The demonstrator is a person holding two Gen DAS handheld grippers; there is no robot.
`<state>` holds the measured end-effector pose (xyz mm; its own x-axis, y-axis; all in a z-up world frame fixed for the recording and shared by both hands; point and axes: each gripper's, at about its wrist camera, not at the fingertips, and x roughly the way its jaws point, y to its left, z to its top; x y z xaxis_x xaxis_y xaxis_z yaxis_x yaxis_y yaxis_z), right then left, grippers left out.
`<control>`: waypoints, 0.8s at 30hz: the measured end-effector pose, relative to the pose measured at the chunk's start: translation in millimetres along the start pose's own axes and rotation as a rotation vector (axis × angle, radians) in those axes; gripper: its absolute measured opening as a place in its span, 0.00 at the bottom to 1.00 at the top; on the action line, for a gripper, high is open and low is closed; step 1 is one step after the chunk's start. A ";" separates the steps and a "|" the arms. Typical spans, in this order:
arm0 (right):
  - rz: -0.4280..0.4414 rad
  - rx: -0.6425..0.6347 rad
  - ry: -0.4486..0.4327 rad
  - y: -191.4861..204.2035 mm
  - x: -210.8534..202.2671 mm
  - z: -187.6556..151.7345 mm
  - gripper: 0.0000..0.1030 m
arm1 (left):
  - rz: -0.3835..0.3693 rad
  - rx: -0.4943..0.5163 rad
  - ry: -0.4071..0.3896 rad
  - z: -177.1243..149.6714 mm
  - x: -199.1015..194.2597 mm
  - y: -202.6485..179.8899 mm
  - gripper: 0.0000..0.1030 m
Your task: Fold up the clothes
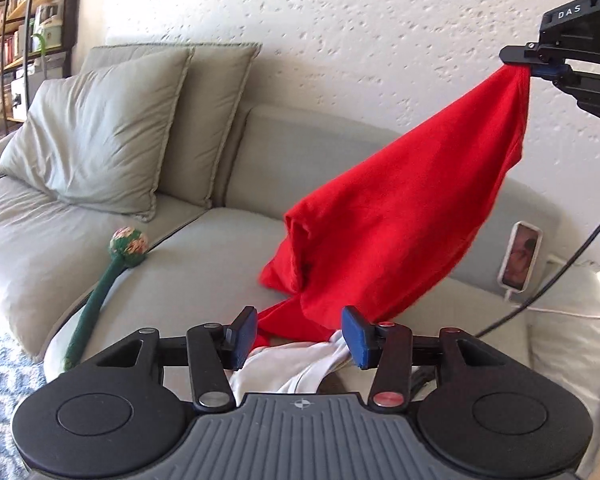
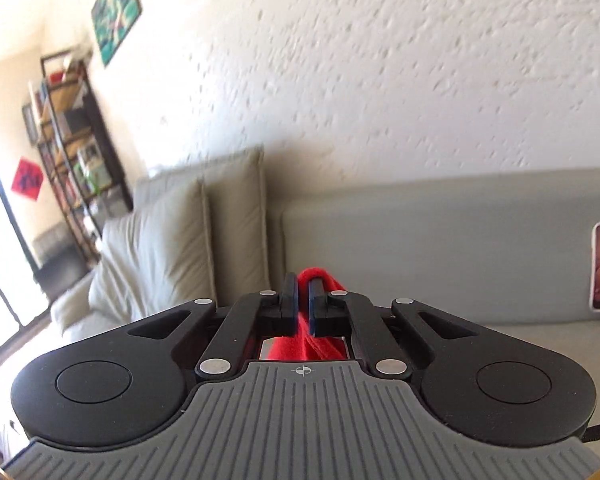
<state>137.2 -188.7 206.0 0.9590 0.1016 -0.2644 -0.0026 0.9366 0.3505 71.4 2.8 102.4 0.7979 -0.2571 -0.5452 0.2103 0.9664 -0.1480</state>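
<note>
We see our right tongs (image 2: 303, 304) pinching the red garment (image 1: 396, 216) up high, while our left tongs (image 1: 300, 336) gape beneath its hem

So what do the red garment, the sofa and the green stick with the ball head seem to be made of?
Red garment: soft matte knit, probably cotton jersey; it drapes limply from the right tongs. Sofa: matte grey-green woven upholstery with wrinkles and stitched seams. Green stick: looks wrapped in knitted or crocheted yarn, with a patterned ball head; its core is hidden.
</note>
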 end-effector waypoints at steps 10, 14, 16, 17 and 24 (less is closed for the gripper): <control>-0.182 -0.202 -0.434 -15.9 -216.9 117.2 0.04 | -0.210 0.170 -0.115 4.6 -59.2 -103.6 0.57; -0.228 -0.265 -0.313 -28.7 -239.9 95.2 0.04 | -0.212 0.207 -0.051 -19.8 -53.1 -114.2 0.62; -0.242 -0.259 -0.195 -45.1 -229.0 65.0 0.04 | -0.199 0.228 0.003 -38.9 -43.5 -114.9 0.71; -0.244 -0.262 -0.102 -55.0 -216.3 44.6 0.09 | -0.183 0.233 0.041 -48.6 -37.2 -114.4 0.71; -0.162 -0.029 0.585 -132.5 -156.1 -107.0 0.49 | -0.098 0.254 0.190 -97.9 -27.5 -106.0 0.71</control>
<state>-42.5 -292.8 104.6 0.6329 0.1171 -0.7653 0.1147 0.9634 0.2422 -28.2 -92.8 52.3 0.6522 -0.3214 -0.6866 0.4335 0.9011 -0.0100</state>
